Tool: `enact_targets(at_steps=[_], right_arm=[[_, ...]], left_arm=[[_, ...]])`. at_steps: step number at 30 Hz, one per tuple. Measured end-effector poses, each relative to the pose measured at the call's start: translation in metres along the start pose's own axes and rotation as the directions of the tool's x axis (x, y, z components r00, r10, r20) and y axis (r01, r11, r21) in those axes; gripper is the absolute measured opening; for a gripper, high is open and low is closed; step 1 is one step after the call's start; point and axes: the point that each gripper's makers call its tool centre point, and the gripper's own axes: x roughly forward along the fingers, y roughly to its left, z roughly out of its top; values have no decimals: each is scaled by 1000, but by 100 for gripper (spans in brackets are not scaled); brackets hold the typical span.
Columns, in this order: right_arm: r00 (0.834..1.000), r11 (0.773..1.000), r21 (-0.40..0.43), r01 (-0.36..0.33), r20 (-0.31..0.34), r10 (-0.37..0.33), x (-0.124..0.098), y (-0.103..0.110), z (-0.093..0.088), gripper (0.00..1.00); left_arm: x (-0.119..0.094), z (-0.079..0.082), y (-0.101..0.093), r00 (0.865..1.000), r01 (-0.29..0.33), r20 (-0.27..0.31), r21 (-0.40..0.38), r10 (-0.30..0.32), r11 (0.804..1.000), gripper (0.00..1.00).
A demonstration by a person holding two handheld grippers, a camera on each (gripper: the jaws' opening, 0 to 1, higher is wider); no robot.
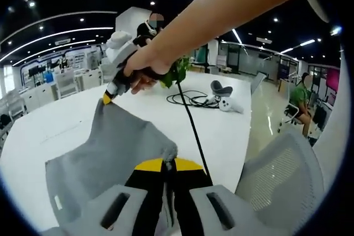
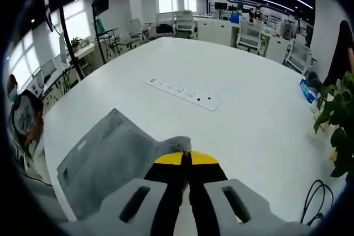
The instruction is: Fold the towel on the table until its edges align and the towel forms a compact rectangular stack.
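White office desk (image 2: 232,64), 1 grey towel (image 2: 105,158) lying at its edge, each corner pinched in closed jaws of left gripper (image 1: 168,163) and right gripper (image 2: 186,157); uneven pulling risks misaligned edges.

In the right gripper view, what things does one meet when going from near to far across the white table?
Right gripper shut on the grey towel → white power strip → white office chairs beyond the table's far edge.
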Motion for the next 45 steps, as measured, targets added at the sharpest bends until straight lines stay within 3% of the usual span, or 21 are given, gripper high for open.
enact_targets(at_steps=[21, 45], right_arm=[[1000, 995, 103, 4, 20, -6, -6, 19, 24, 0], [999, 974, 224, -23, 29, 17, 6, 46, 45, 0]], left_arm=[[-27, 4, 12, 998, -49, 48, -19, 50, 999, 5], [-51, -7, 28, 997, -63, 39, -4, 63, 998, 5]])
